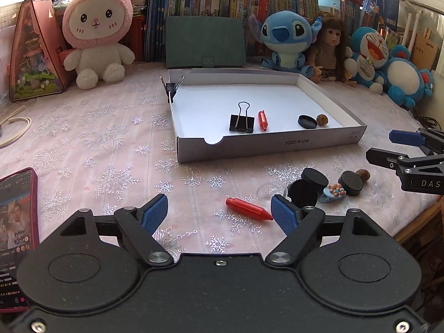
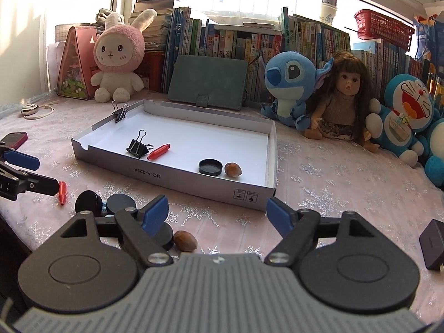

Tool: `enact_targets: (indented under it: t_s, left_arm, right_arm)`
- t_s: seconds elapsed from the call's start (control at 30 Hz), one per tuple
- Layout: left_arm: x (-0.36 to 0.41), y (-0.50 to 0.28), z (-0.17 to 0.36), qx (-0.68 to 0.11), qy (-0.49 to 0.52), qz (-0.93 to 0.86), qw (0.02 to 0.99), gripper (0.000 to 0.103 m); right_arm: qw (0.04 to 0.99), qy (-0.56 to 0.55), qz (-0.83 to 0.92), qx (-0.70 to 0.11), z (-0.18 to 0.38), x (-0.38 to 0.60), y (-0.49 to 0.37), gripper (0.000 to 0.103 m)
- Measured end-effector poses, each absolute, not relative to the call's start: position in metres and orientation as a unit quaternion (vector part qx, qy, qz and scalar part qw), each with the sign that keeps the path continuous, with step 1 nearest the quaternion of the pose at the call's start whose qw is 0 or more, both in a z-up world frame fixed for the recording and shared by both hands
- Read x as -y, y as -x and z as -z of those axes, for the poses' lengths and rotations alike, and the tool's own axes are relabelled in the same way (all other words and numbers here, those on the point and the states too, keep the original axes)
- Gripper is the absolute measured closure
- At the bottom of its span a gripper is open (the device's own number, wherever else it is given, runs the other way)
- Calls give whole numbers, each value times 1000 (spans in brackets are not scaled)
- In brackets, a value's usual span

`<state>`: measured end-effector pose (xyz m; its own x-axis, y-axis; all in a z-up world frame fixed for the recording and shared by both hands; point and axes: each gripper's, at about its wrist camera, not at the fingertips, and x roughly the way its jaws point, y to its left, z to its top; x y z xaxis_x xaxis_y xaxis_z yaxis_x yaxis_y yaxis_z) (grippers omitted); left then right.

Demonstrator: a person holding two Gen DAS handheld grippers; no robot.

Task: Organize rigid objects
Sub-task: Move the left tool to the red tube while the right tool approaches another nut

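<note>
Both tools are spread and empty. Left tool (image 1: pixel 219 212): the loose red crayon (image 1: pixel 248 209) lies on the worktop just ahead of the tips, between them and nearer the right pad; advise lowering squarely and closing across its barrel, not its taper. Right tool (image 2: pixel 217 212): a nut (image 2: pixel 185 240) and black caps (image 2: pixel 121 204) lie near and to its left, partly hidden. The white tray (image 1: pixel 277 145), farther off, already holds a clip, crayon, cap and nut.
</note>
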<state>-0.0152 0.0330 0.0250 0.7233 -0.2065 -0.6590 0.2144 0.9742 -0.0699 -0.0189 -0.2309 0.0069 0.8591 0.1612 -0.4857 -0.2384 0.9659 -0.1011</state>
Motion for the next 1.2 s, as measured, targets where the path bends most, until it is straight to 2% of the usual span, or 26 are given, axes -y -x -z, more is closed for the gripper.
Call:
enact_targets:
  t_s: [0.4, 0.57, 0.9, 1.2]
  left_arm:
    - [-22, 24, -13, -352, -45, 128, 926, 27]
    - [-11, 20, -7, -343, -56, 127, 929, 32]
    - [-9, 13, -3, -326, -67, 107, 937, 36]
    - [-13, 6, -1, -316, -66, 83, 943, 40]
  right_arm:
    - [958, 68, -86, -264, 10, 241, 30, 17]
    - [954, 83, -93, -272, 16, 231, 32, 23]
    - [953, 75, -85, -281, 20, 224, 23, 32]
    - [952, 59, -87, -286, 21, 219, 19, 45]
